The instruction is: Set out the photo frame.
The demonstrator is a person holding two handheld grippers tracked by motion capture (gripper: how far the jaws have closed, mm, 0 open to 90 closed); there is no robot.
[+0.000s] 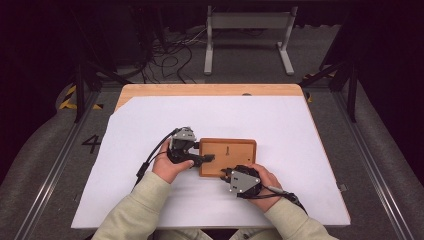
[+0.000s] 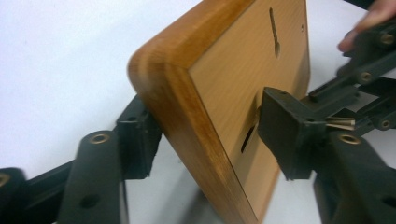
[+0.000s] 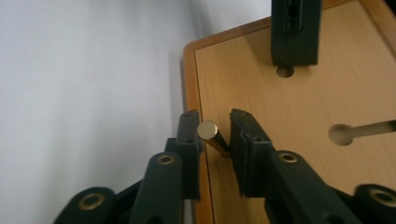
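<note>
A wooden board (image 1: 235, 150) with keyhole slots (image 3: 359, 130) lies on the white sheet. My left gripper (image 1: 202, 159) is at the board's left edge. In the left gripper view the board (image 2: 233, 79) stands tilted between the jaws, one pad (image 2: 140, 135) behind it and the other pad (image 2: 285, 126) on its face: my left gripper (image 2: 210, 130) is shut on it. My right gripper (image 1: 226, 175) is at the board's near edge. Its jaws (image 3: 217, 135) stand open around a small brass pin (image 3: 208, 129) that sticks up from the board (image 3: 289, 107), with a gap on the right side.
A white sheet (image 1: 150, 200) covers most of the wooden table (image 1: 210, 90). Beyond the far edge, a grey metal stand (image 1: 247, 22) and loose cables (image 1: 170, 55) sit on the floor. One jaw of the left gripper (image 3: 295, 32) crosses the top of the right gripper view.
</note>
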